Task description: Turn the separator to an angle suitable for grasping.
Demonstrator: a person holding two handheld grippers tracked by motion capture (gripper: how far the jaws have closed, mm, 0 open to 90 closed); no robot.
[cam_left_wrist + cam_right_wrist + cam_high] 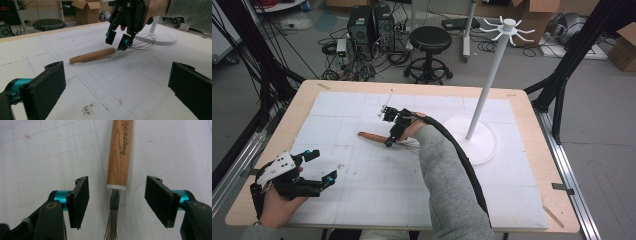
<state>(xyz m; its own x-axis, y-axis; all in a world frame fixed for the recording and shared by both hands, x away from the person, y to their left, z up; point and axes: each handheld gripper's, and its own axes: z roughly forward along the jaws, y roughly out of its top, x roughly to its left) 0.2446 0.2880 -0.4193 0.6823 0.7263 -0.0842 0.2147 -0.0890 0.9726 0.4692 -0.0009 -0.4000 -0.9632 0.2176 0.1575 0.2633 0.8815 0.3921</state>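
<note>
Whisk (379,137) with a wooden handle lies flat on the white gridded mat (362,190), around the middle of it, its handle end pointing away from the white stand's round base (482,145) and its wire loops toward that base. The right gripper (391,136) hangs over the whisk at the point where the handle meets the wires, and its jaws are spread wide with nothing between the pads but the tool below. In the right gripper view the whisk (119,157) runs straight up the gap, the white collar and the metal neck level with the two black pads (81,200), and a clear strip of mat shows on either side, so neither pad touches it. In the left gripper view the same right gripper (117,41) comes down from above with its tips at the whisk's (100,54) neck; whether one tip grazes the metal there cannot be told. The left gripper (319,167) sits well apart from the whisk, toward the person's side of the mat and farther still from the stand, held in a hand (279,205), its jaws likewise released and holding nothing
</note>
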